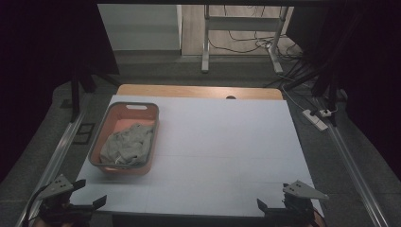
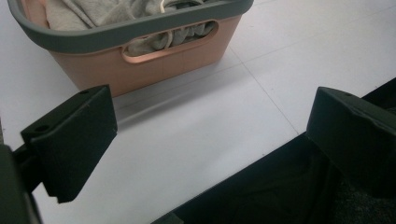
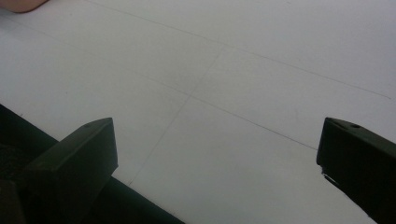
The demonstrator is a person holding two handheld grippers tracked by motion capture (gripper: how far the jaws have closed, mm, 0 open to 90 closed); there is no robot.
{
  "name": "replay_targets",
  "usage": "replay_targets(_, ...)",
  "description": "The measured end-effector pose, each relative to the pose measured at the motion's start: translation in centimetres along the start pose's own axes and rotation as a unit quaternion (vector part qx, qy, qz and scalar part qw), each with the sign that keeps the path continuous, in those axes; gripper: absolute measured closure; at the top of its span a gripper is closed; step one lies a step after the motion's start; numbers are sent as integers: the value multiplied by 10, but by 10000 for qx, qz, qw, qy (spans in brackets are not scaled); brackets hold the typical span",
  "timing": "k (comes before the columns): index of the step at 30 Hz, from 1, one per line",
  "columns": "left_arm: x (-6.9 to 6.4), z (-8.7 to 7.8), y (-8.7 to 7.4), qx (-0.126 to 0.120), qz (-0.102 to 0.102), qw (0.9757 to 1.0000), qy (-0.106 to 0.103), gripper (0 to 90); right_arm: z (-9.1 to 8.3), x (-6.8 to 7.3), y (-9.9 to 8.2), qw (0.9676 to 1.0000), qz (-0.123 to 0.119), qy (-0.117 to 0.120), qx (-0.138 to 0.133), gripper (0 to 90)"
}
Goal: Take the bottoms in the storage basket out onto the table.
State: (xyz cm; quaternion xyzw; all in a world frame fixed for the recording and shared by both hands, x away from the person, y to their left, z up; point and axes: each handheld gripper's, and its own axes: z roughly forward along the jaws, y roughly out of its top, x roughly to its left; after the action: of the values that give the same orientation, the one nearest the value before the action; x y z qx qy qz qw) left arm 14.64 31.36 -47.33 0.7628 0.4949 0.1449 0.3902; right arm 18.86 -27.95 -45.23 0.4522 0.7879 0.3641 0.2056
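I hold my left gripper [image 1: 90, 195] and right gripper [image 1: 271, 204] at the near table [image 1: 227, 142] edge, jaws spread wide, both empty. The salmon basket [image 1: 105, 126] with grey cloth [image 1: 126, 145] sits left, just beyond my left gripper.

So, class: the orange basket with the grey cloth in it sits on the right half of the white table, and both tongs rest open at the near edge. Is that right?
Not quite. The orange basket holding the grey cloth sits on the left half of the white table, as the high view shows. The rest holds: the left tongs and right tongs are open at the near edge.
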Motion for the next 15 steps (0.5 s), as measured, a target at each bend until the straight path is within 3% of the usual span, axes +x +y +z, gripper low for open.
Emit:
replay_targets(8, -1, 1, 0, 90, 32, 9999, 31, 21, 1, -5, 0, 9997, 212, 79, -5, 0)
replay_targets(15, 0, 1, -1, 119, 14, 9999, -10, 20, 2, -6, 1, 9995, 229, 227, -13, 0)
